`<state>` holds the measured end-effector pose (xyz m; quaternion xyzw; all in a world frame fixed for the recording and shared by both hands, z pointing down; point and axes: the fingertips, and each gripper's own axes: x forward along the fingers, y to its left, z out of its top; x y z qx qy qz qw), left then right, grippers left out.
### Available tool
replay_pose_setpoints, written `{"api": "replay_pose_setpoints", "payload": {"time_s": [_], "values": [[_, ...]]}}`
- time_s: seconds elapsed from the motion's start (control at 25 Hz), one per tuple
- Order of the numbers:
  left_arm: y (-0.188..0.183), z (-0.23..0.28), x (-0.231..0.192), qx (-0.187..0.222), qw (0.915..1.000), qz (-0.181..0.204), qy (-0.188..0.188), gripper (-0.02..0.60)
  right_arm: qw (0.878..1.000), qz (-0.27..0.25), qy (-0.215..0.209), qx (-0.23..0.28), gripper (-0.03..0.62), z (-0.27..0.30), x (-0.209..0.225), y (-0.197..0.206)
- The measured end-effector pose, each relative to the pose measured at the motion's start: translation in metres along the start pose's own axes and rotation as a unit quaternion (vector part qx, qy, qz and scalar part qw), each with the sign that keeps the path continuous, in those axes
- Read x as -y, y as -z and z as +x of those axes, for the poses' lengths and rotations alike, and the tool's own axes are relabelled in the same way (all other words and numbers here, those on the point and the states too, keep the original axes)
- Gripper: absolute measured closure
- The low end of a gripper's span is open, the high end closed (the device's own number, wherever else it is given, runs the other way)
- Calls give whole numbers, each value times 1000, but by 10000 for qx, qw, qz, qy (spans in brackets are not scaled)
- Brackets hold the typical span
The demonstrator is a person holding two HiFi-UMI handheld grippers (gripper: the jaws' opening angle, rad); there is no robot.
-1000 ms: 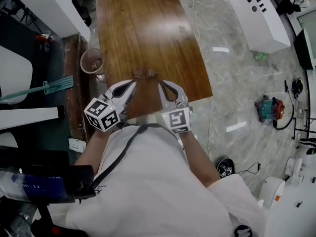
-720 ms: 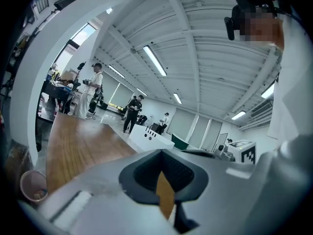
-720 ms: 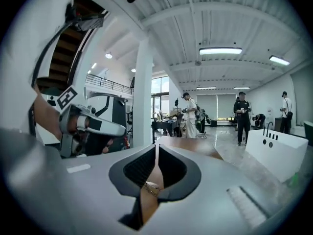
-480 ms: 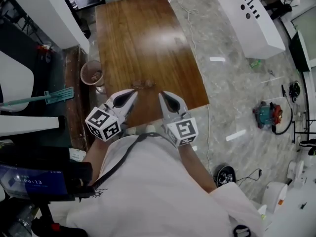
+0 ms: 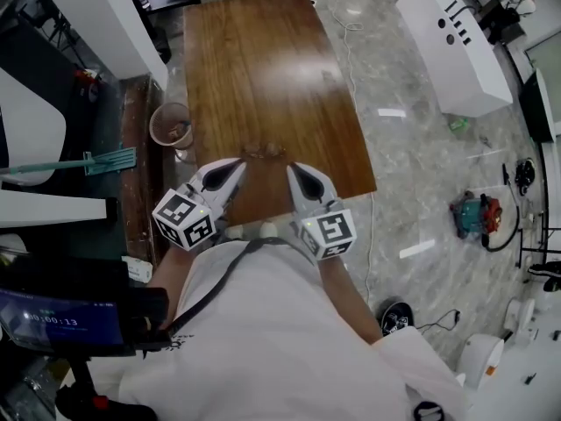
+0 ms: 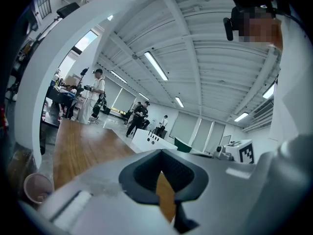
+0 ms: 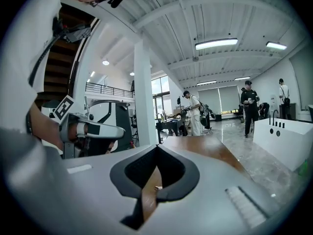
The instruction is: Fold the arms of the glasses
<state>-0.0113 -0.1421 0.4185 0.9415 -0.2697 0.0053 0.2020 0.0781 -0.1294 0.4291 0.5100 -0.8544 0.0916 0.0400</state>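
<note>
**Head view with both gripper views.** The glasses point(image 5: 263, 152) lie on the wooden table point(image 5: 263, 68), close to its near edge and about midway along it. They show only as a small brownish shape, too small to tell whether the arms are folded or spread.

My left gripper point(image 5: 238, 166) and my right gripper point(image 5: 292, 169) hang over that same near edge, one on either side of the glasses, both pointing across the table. Whether either tip touches the frame cannot be told at this size. The grippers' bodies cover part of the table's near edge.

In the left gripper view my jaws meet tip to tip with nothing clamped. A thin wedge of tabletop shows through the slit behind the tips. In the right gripper view my jaws likewise meet at the tips. A small pale speck shows in the slit, too blurred to identify.

A pinkish cup point(image 5: 172, 126) stands just beside the table's left long edge; what it rests on is unclear. People point(image 6: 98, 94) stand past the table's far end, small and indistinct.
</note>
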Motion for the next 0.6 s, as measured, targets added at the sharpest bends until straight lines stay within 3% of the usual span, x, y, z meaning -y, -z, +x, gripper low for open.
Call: {"api": "replay_pose_setpoints", "payload": {"time_s": [0.6], "values": [[2,0,-5,-9,10000,-46,-78,577,9999,23,-119,-53,586,8,1,1]]}}
